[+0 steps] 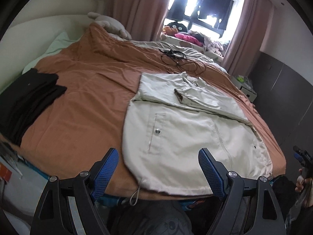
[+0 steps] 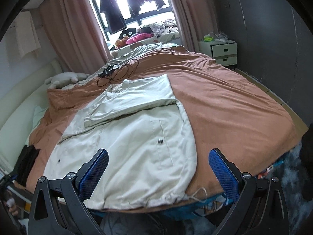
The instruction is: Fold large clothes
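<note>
Both the left gripper [image 1: 158, 168] and right gripper [image 2: 158, 168] have fingers apart and empty above the near edge of the bed [image 1: 78, 117], where the beige jacket [image 1: 187, 133] lies flat, sleeves folded in, with a nightstand [image 2: 222, 51] beyond, top drawer ajar, contents indiscernible.

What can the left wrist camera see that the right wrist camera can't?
Only the left wrist view shows the whole pile of black clothes; the right view catches just a sliver of it. Only the right wrist view shows the white bedside drawers clearly. Both show the beige jacket with its sleeves folded in, lying on the orange bedspread, the tangled black cable, and the window with hanging clothes. The left gripper and the right gripper are both open and empty.
</note>
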The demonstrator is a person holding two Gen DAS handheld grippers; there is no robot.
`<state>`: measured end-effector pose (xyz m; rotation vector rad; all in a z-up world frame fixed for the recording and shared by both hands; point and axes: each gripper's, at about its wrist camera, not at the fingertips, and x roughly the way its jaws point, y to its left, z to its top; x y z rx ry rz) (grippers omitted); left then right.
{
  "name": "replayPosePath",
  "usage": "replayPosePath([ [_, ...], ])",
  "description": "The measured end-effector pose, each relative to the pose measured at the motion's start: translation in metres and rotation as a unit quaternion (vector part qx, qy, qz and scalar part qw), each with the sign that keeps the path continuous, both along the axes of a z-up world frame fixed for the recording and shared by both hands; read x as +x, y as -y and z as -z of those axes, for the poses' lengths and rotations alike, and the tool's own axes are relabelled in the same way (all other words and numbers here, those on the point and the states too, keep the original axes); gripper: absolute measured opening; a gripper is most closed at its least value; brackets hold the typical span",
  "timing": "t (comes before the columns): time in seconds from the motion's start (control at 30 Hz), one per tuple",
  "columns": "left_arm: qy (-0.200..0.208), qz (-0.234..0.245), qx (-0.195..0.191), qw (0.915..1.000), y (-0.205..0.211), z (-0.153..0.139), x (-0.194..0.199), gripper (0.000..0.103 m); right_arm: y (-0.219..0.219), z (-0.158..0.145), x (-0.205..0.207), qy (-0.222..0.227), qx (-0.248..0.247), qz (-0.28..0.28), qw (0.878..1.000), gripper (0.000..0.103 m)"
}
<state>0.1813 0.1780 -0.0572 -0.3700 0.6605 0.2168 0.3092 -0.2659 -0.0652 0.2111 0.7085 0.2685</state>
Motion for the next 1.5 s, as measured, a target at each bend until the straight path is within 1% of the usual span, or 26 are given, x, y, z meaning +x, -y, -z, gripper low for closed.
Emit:
replayPosePath([
  [0.1,0.004,-0.01,-0.007,0.9999,-0.006,0.009,-0.016,0.085,0.001,0.009,-0.012,-0.002,0.002,0.001,1.0,0.103],
  [0.23,0.001,-0.019,-0.021,0.9996,-0.018,0.024,-0.033,0.085,0.003,0.027,-0.021,-0.017,0.006,0.002,1.0,0.103],
  [0.43,-0.011,-0.022,-0.039,0.999,-0.032,0.051,-0.043,0.085,0.001,0.056,-0.024,-0.037,0.01,0.0,0.999,0.103],
  [0.5,-0.018,-0.022,-0.049,0.9984,-0.037,0.061,-0.041,0.092,0.0,0.068,-0.02,-0.052,0.013,0.001,0.999,0.103],
  [0.57,-0.02,-0.018,-0.06,0.9978,-0.04,0.071,-0.037,0.096,0.0,0.085,-0.015,-0.068,0.026,-0.003,0.997,0.103],
  [0.67,-0.025,-0.016,-0.072,0.997,-0.045,0.082,-0.028,0.097,0.0,0.104,-0.009,-0.085,0.031,0.0,0.996,0.102],
  [0.77,-0.035,-0.014,-0.101,0.9942,-0.053,0.098,-0.013,0.097,0.005,0.122,0.002,-0.105,0.05,0.006,0.993,0.092],
  [0.83,-0.04,-0.011,-0.112,0.9928,-0.056,0.107,-0.002,0.097,0.009,0.134,0.01,-0.12,0.066,0.009,0.99,0.082],
  [0.87,-0.042,-0.008,-0.114,0.9925,-0.056,0.11,0.004,0.095,0.01,0.139,0.014,-0.126,0.073,0.011,0.989,0.08],
  [0.9,-0.046,-0.005,-0.115,0.9924,-0.056,0.112,0.009,0.09,0.013,0.143,0.018,-0.132,0.08,0.013,0.988,0.077],
  [0.97,-0.058,0.002,-0.123,0.9908,-0.058,0.119,0.024,0.082,0.016,0.15,0.023,-0.139,0.097,0.015,0.985,0.076],
  [1.03,-0.066,0.006,-0.136,0.9885,-0.06,0.126,0.037,0.081,0.021,0.156,0.03,-0.144,0.12,0.017,0.982,0.072],
  [1.13,-0.076,0.007,-0.142,0.9869,-0.065,0.135,0.054,0.08,0.026,0.157,0.04,-0.142,0.142,0.022,0.98,0.072],
  [1.2,-0.079,0.011,-0.154,0.9849,-0.068,0.141,0.065,0.075,0.028,0.155,0.045,-0.138,0.154,0.02,0.978,0.072],
  [1.27,-0.078,0.011,-0.164,0.9834,-0.07,0.144,0.074,0.073,0.031,0.155,0.05,-0.139,0.166,0.018,0.976,0.07],
  [1.3,-0.076,0.011,-0.167,0.9829,-0.071,0.145,0.077,0.072,0.032,0.154,0.054,-0.141,0.174,0.014,0.975,0.068],
  [1.33,-0.075,0.012,-0.171,0.9824,-0.073,0.145,0.08,0.072,0.033,0.154,0.057,-0.143,0.18,0.011,0.973,0.063],
  [1.4,-0.072,0.015,-0.188,0.9795,-0.077,0.147,0.088,0.066,0.034,0.156,0.064,-0.148,0.198,0.006,0.969,0.059],
  [1.5,-0.069,0.018,-0.212,0.9746,-0.083,0.15,0.093,0.059,0.03,0.16,0.073,-0.153,0.223,-0.001,0.963,0.058],
])
